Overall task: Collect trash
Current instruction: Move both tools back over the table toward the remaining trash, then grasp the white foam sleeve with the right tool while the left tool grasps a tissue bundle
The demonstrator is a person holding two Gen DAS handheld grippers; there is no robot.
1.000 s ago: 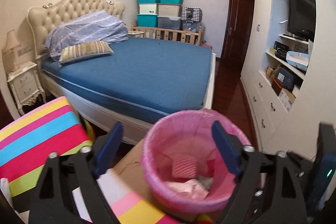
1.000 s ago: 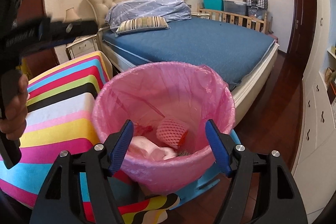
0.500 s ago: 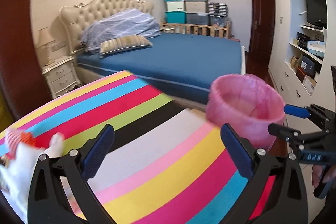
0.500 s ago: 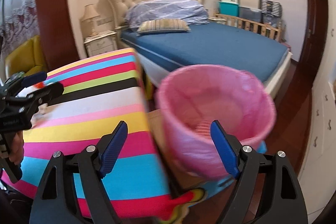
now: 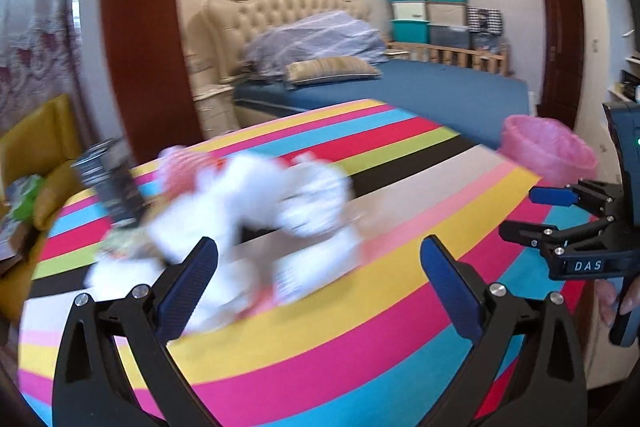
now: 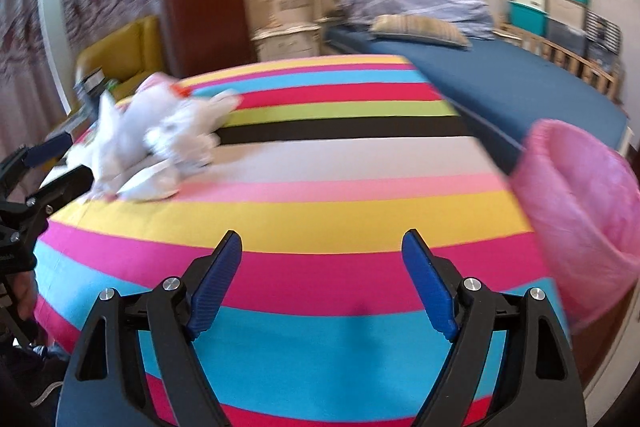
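The left gripper (image 5: 318, 269) is wide open and holds nothing, right above a blurry pile of white trash (image 5: 248, 215) on the striped cloth (image 5: 360, 339). The right gripper (image 6: 322, 279) is wide open and empty too, over the cloth. The pink bin (image 6: 580, 211) stands beside the cloth, well apart from the trash.

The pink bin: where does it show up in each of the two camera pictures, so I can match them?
Left wrist view: the pink bin sits at the right, past the far right edge of the striped cloth.
Right wrist view: the bin fills the right edge, close and large, beside the cloth.
Shared landmark: the blue bed behind the bin in both.
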